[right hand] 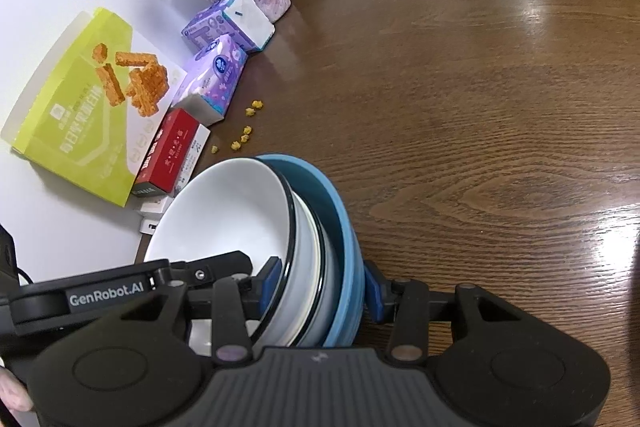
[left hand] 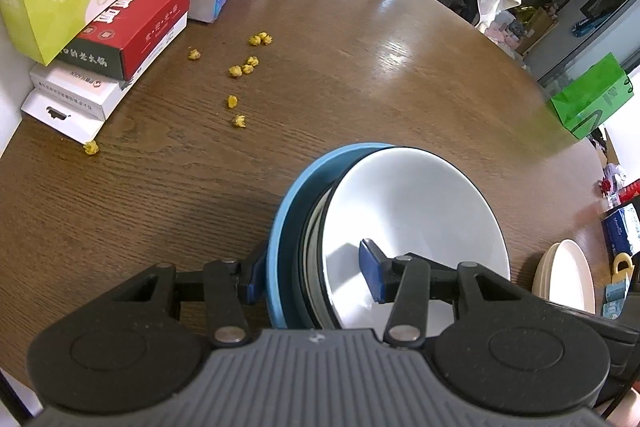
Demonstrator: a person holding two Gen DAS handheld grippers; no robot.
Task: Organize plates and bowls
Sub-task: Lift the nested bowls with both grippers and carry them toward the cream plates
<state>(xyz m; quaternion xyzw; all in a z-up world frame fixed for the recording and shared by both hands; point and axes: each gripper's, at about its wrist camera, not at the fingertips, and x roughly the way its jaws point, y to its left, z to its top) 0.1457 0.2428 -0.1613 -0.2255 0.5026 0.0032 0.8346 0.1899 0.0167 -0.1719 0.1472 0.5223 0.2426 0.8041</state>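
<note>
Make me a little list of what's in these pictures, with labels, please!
held: stack of dishes, white bowl on top, blue plate underneath
left gripper: fingers clamp the stack's rim
right gripper: fingers clamp the stack's rim
table: brown wood
crumbs: yellow, scattered
boxes: piled at table edge

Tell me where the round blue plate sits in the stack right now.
The round blue plate is the stack's outermost piece, behind the white black-rimmed bowl, clamped by the left gripper and right gripper above the brown wooden table.
</note>
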